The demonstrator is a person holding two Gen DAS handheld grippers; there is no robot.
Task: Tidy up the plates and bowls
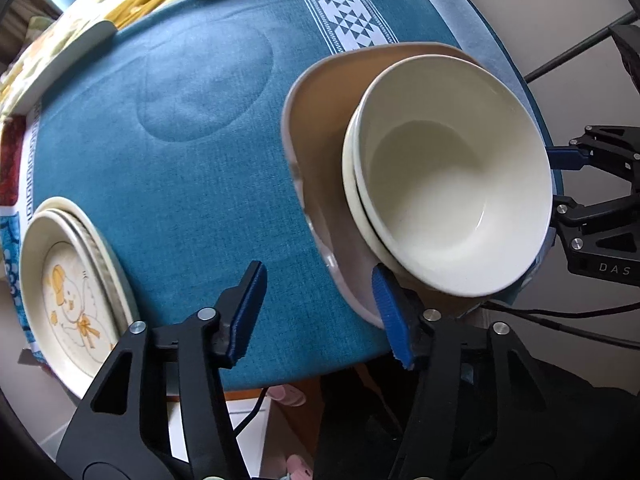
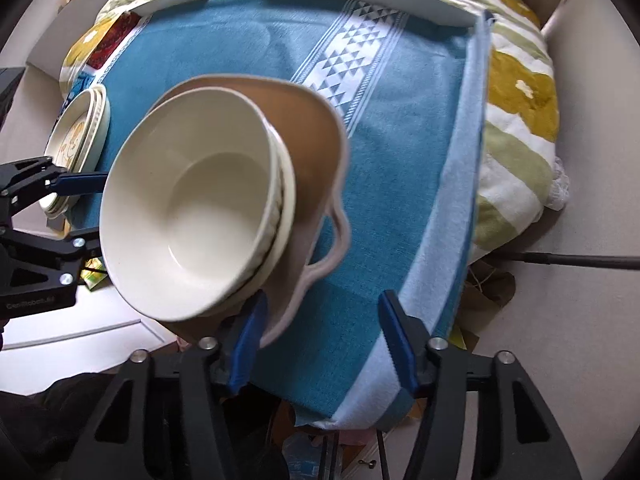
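stacked bowls (image 1: 448, 176) on tan dish (image 1: 320, 120) — between both hand-held grippers | jaws apart

1. Two cream bowls (image 2: 192, 216) nested, tilted, inside tan dish (image 2: 308, 136) with handle.
2. Right gripper (image 2: 320, 344) wide open, left finger (image 2: 248, 340) at dish edge.
3. Left gripper (image 2: 80, 208) at bowl rim, far left.
4. Stacked plates (image 2: 76, 136) on blue cloth (image 2: 392, 160).

I note cream bowls (image 1: 448, 184) nested in a tan dish (image 1: 320, 120); teal cloth (image 1: 200, 200) with white triangle-patterned band (image 1: 344, 12); cream plate (image 1: 68, 292) bearing an orange cartoon figure; blue finger pads (image 1: 250, 308).
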